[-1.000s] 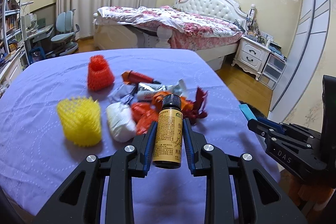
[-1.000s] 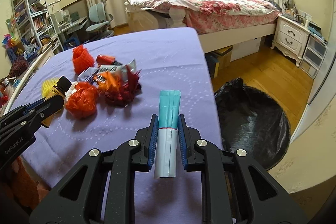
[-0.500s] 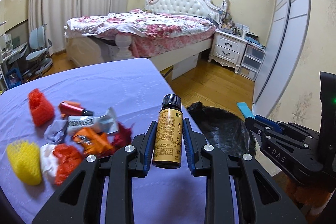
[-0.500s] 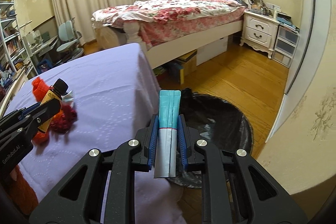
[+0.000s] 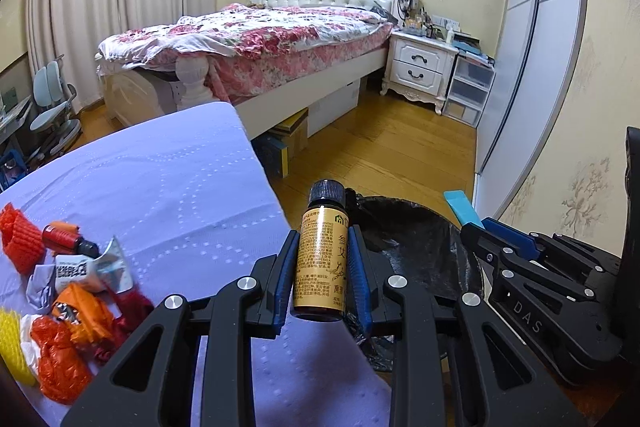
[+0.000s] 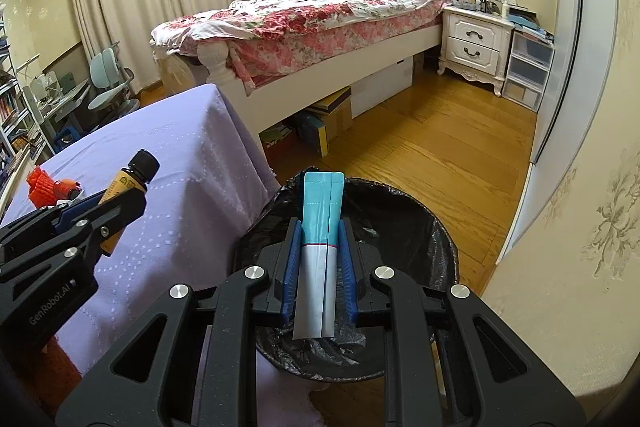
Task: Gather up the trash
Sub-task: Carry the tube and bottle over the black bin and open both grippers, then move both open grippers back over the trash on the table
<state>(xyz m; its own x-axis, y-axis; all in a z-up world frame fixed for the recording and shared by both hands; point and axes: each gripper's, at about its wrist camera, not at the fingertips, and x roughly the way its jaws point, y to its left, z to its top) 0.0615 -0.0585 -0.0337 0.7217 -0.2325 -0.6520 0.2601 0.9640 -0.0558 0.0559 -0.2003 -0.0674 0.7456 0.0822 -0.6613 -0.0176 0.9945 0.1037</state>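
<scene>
My left gripper is shut on a small amber bottle with a black cap and yellow label, held upright at the table's right edge beside the black-lined trash bin. My right gripper is shut on a teal and white sachet, held above the bin's opening. The right gripper also shows in the left wrist view, the left gripper in the right wrist view. A pile of wrappers lies on the purple tablecloth.
Red foam netting and yellow foam netting lie at the table's left. A bed, a white nightstand and boxes under the bed stand beyond the wooden floor. A wardrobe door is at the right.
Both grippers have swung right, away from the trash pile toward the bin. The sachet now hangs over the bin's opening; the bottle is at the table edge by the bin.
</scene>
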